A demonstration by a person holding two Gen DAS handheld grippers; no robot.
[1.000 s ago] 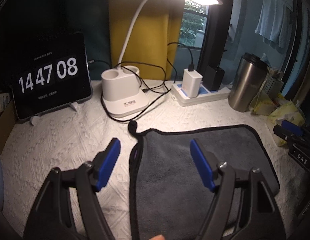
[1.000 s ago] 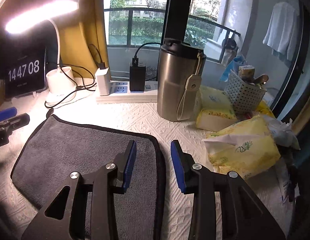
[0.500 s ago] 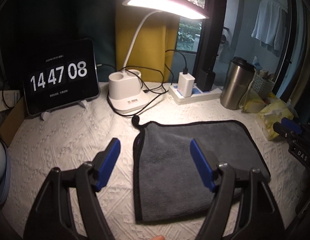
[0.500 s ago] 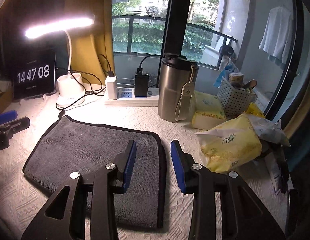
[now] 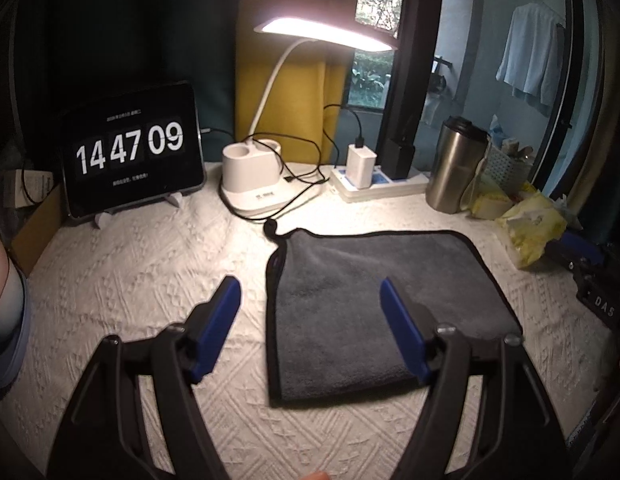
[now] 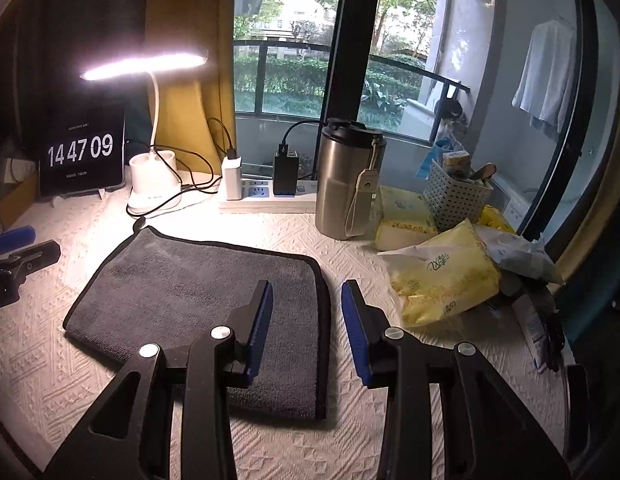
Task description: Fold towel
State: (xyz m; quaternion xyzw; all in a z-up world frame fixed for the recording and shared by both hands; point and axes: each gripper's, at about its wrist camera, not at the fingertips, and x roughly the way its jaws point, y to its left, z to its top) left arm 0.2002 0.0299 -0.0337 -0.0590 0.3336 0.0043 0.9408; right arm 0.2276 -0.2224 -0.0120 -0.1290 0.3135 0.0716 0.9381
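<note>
A grey towel (image 5: 374, 292) with black trim lies folded flat on the white textured table cover; it also shows in the right wrist view (image 6: 198, 292). A small hanging loop sticks out at its far left corner. My left gripper (image 5: 310, 320) is open and empty, raised above the towel's left edge. My right gripper (image 6: 306, 320) is open and empty, raised above the towel's right edge. The left gripper's fingertips (image 6: 14, 236) show at the left of the right wrist view.
At the back stand a tablet clock (image 5: 130, 152), a lit desk lamp (image 5: 254, 184), a power strip (image 5: 378, 184) with chargers and a steel tumbler (image 6: 346, 184). Yellow tissue packs (image 6: 442, 280) and a white basket (image 6: 454, 196) crowd the right side.
Both grippers have pulled back and risen away from the towel, so more of the table shows. The towel lies unmoved. Both stay open.
</note>
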